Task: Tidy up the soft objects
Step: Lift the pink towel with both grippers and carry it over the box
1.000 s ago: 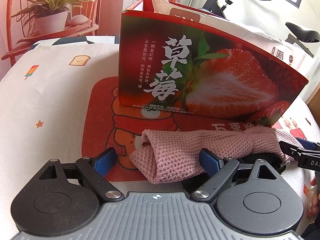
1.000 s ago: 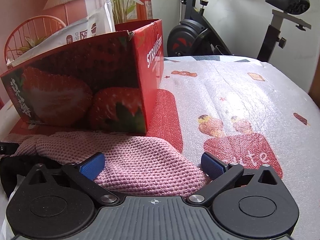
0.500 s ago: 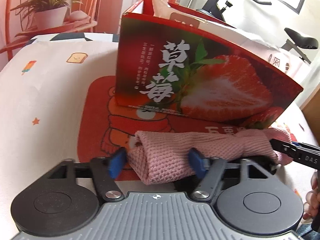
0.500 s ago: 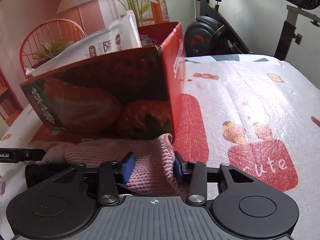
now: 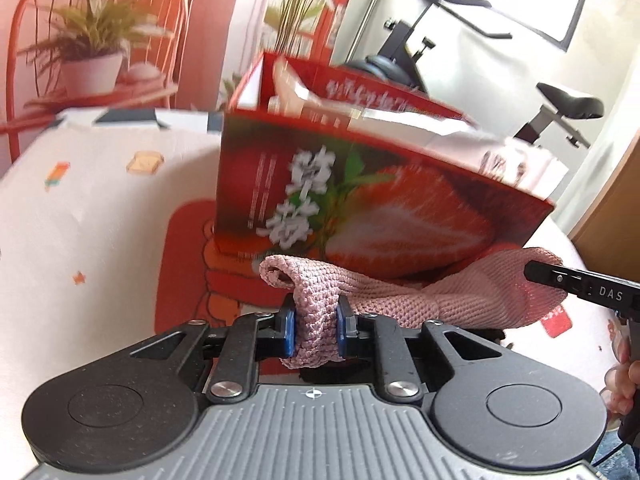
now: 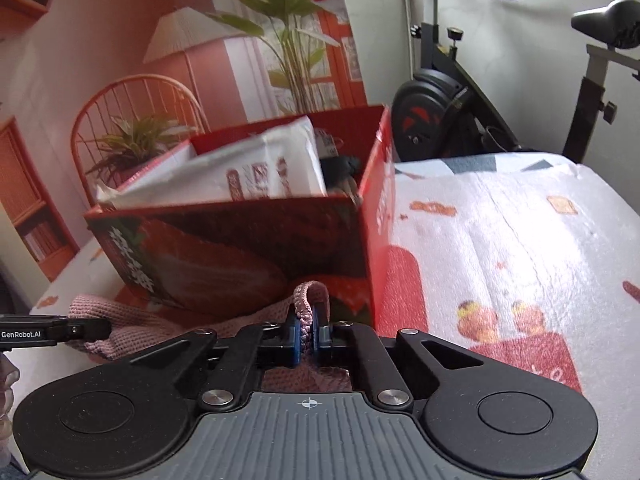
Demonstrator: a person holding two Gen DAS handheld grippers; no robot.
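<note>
A pink knitted cloth [image 5: 420, 300] hangs stretched between both grippers, lifted off the table in front of a red strawberry-print box [image 5: 360, 208]. My left gripper [image 5: 314, 330] is shut on the cloth's left end. My right gripper [image 6: 306, 336] is shut on the other end of the cloth [image 6: 306, 312]. The box [image 6: 248, 248] is open at the top and holds a white printed package [image 6: 248, 176] and a dark item. The right gripper's tip shows at the right edge of the left wrist view [image 5: 580, 288].
The table carries a white cartoon-print cover [image 6: 500, 248] with a red mat under the box. An orange wire chair with a potted plant [image 5: 88, 60] stands behind at the left. An exercise bike [image 6: 460, 112] stands behind at the right.
Both grippers closed on the ends of the pink cloth and raised it off the table. The views now look over the box's rim.
</note>
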